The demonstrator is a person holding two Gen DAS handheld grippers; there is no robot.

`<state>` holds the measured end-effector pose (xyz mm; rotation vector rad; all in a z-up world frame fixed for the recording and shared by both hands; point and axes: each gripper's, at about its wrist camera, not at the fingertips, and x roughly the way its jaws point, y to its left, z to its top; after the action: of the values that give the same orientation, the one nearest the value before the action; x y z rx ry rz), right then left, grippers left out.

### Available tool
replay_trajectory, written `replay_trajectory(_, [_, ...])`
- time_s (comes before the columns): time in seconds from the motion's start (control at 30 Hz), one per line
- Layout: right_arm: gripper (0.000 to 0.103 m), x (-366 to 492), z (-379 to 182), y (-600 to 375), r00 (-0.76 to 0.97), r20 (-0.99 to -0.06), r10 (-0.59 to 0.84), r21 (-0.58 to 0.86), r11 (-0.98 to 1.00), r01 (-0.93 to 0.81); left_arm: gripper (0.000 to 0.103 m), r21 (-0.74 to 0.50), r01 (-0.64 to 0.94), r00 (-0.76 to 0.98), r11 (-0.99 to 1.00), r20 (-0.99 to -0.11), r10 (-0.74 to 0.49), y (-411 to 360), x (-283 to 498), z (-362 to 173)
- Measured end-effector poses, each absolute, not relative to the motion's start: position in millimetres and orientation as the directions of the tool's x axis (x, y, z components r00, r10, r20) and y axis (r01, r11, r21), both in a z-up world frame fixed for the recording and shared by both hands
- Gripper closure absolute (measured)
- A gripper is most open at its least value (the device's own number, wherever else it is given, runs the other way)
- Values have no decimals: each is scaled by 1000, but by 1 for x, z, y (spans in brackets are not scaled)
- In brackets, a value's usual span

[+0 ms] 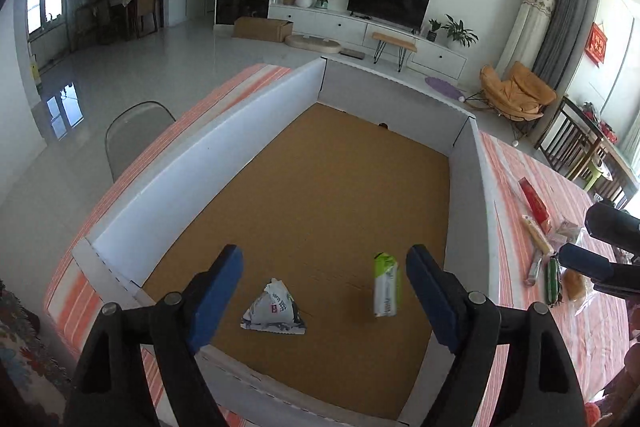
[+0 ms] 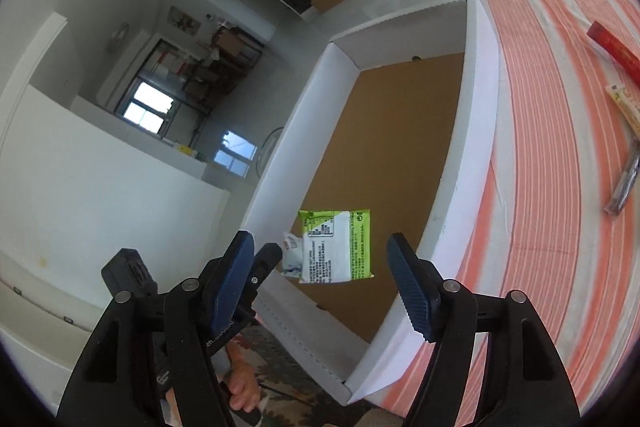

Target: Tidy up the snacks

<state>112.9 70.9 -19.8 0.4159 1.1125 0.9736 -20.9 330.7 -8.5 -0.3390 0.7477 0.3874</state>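
Observation:
A white-walled box (image 1: 208, 163) with a brown cardboard floor stands on the striped table. A white triangular snack packet (image 1: 274, 309) lies on its floor near the front. A green and white snack packet (image 1: 386, 285) is over the floor to its right; in the right wrist view it (image 2: 338, 247) looks to be in mid-air inside the box, with the triangular packet (image 2: 291, 253) behind it. My left gripper (image 1: 324, 299) is open and empty above the box's near end. My right gripper (image 2: 322, 287) is open and empty, just before the green packet.
Several more snacks lie on the orange-striped tablecloth right of the box: a red pack (image 1: 534, 203), a tan stick pack (image 1: 538, 235), a green stick (image 1: 553, 279) and a bun (image 1: 575, 285). A grey chair (image 1: 132, 135) stands left of the table.

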Motion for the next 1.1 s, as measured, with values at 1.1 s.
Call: replay_trajectory(1.1, [28,85,-141,-220,620,-783,-52,114,968,225,0,115,-244,868,963,-418,270,99,-4,23])
